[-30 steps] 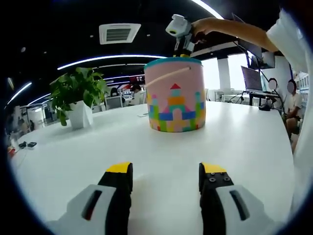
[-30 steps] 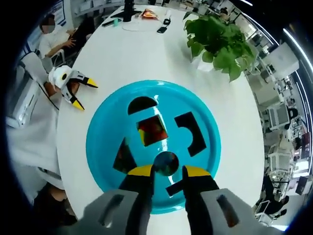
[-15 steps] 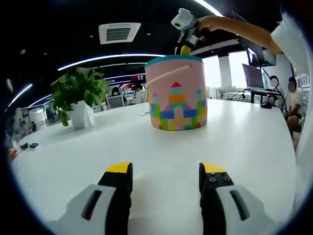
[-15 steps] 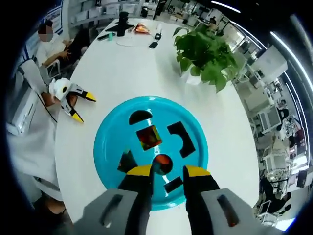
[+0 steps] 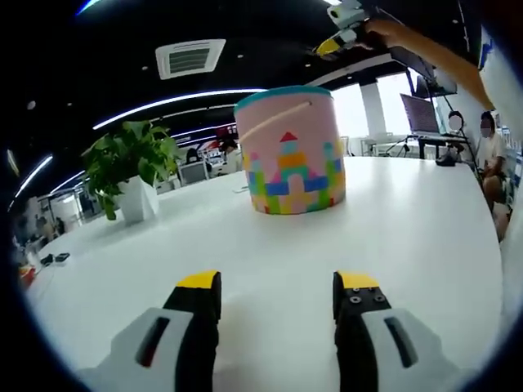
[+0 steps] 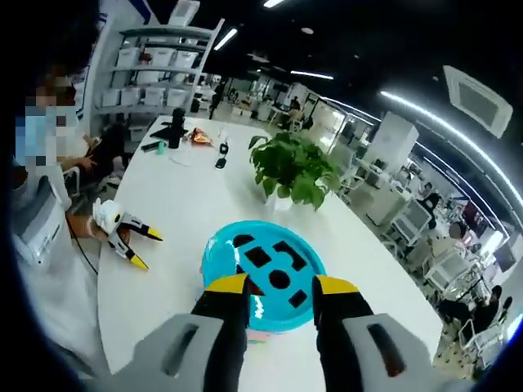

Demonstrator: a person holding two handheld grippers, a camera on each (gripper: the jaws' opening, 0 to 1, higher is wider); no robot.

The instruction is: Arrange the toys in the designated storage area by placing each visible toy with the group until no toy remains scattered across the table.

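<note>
A pink toy bucket (image 5: 288,155) with a coloured block pattern and a teal rim stands on the white table (image 5: 409,237), well ahead of my left gripper (image 5: 278,286). That gripper is low over the table, open, with nothing between its jaws. My right gripper (image 6: 280,287) hangs above the bucket's teal lid (image 6: 221,257), which has several shape cut-outs; its jaws are apart and hold nothing. In the left gripper view, the right gripper (image 5: 343,24) is high above the bucket in a hand. The left gripper (image 6: 124,237) lies far left in the right gripper view.
A potted green plant (image 5: 131,167) stands on the table left of the bucket, and the plant (image 6: 294,167) sits beyond the lid. Small dark items (image 6: 176,135) lie at the table's far end. A seated person (image 6: 41,212) is at the left edge.
My right gripper has risen well above the lid and tilted toward the room, its jaws slightly wider. The left gripper has stayed low over the table, still open.
</note>
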